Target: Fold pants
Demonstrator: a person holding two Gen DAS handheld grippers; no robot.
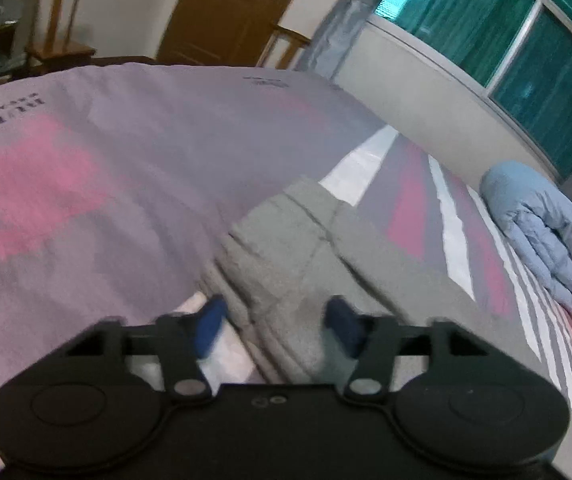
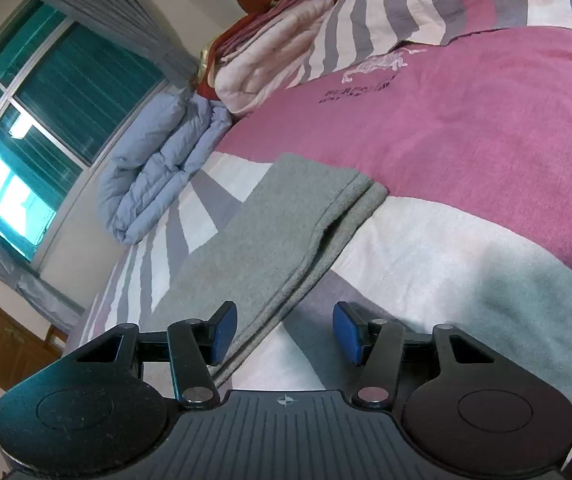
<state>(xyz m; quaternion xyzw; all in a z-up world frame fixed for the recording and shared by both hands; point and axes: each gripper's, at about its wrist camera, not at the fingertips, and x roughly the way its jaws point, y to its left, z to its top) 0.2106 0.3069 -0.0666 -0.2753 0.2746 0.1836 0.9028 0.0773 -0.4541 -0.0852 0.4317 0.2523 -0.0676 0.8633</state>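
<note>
Grey pants (image 1: 297, 252) lie on the bed, doubled over with stacked layered edges toward the camera in the left wrist view. My left gripper (image 1: 276, 326) is open, its blue fingers (image 1: 212, 322) apart just above the pants' near edge, nothing held. In the right wrist view the pants (image 2: 274, 236) lie flat as a long grey strip with a folded end at the far right. My right gripper (image 2: 284, 332) is open above the pants' long edge, empty.
The bed cover (image 2: 465, 128) is pink, white and grey striped. A folded light blue quilt (image 2: 158, 160) lies by the window wall; it also shows in the left wrist view (image 1: 545, 232). Folded pink and red bedding (image 2: 270, 48) and a striped pillow (image 2: 445, 4) lie at the head. Wooden chairs (image 1: 60, 20) stand beyond the bed.
</note>
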